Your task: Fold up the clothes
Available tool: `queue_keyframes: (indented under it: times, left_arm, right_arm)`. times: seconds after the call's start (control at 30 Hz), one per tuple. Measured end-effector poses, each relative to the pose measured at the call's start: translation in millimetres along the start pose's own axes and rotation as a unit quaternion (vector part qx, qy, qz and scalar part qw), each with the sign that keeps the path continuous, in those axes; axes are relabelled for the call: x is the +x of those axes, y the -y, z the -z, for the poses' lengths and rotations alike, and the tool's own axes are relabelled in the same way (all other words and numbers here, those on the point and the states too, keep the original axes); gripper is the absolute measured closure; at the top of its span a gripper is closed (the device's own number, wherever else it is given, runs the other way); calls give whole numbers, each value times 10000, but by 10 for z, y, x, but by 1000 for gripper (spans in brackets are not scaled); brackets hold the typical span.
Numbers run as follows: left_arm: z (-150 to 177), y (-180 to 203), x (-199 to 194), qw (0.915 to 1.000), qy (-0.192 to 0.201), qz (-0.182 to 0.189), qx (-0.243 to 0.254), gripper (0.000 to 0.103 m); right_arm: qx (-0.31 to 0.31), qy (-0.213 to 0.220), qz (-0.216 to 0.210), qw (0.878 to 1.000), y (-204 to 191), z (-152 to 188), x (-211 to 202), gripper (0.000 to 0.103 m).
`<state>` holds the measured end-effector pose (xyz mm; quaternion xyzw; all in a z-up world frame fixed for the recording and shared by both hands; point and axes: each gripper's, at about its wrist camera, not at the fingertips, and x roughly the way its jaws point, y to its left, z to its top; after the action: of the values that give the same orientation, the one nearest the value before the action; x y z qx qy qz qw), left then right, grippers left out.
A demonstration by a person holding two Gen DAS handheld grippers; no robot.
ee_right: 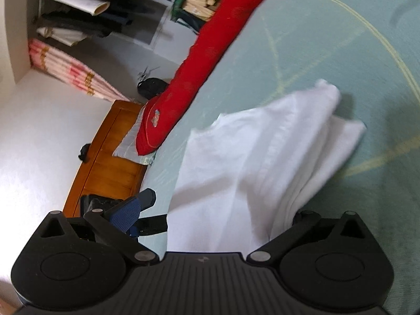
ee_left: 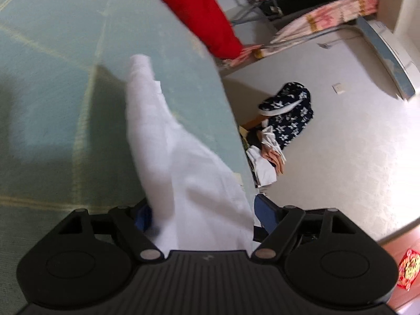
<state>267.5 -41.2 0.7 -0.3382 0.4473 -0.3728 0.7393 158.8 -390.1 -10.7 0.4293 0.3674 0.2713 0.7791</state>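
- On the pale green bed (ee_left: pixel 52 84), near its edge, a white garment (ee_left: pixel 189 162) is lying partly lifted, its far end trailing across the cover and its near end rising into both tongs.
- The left tongs (ee_left: pixel 202 218) are reaching into the cloth; their fingers are standing wide apart with the fabric draped between them, and whether they are pinching it cannot be told.
- The right tongs (ee_right: pixel 218 210) are showing the same: one blue-padded finger (ee_right: pixel 131 210) is sitting clear to the side, the other is hidden under the white garment (ee_right: pixel 262 157), so the grip is unclear.
- A red pillow (ee_right: pixel 204 52) is lying along the bed's (ee_right: pixel 341 39) far edge.
- Beside the bed, a wooden frame (ee_right: pixel 110 162) is showing against the pale floor (ee_right: pixel 39 131).
- On the floor (ee_left: pixel 341 131) past the bed's edge, a dark blue patterned garment (ee_left: pixel 288 113) is lying in a heap beside other clothes.
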Motion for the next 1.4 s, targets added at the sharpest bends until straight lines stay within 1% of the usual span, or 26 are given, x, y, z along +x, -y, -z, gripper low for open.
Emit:
queue_keyframes:
  times: [0.2, 0.37, 0.57, 0.87, 1.03, 1.4]
  left_arm:
    - [-34, 72, -190, 9998, 168, 1, 121, 25]
    - [-38, 16, -454, 9992, 369, -41, 117, 25]
    - [0, -78, -800, 9979, 625, -113, 109, 25]
    - [81, -319, -1331, 9947, 999, -229, -64, 25]
    - [150, -486, -1619, 9924, 1183, -295, -183, 25]
    - [237, -720, -2069, 9866, 1561, -348, -310, 25]
  right_arm:
    - [-307, -181, 6, 9994, -264, 17, 128, 0]
    - [-583, -349, -19, 9977, -485, 63, 289, 0]
    - [-788, -538, -3, 9954, -736, 114, 594, 0]
    - [-1149, -866, -51, 9896, -1137, 260, 1103, 0]
    - [-1228, -1075, -87, 9866, -1284, 360, 1373, 0]
    - [-1593, -1390, -94, 9773, -1574, 460, 1728, 0]
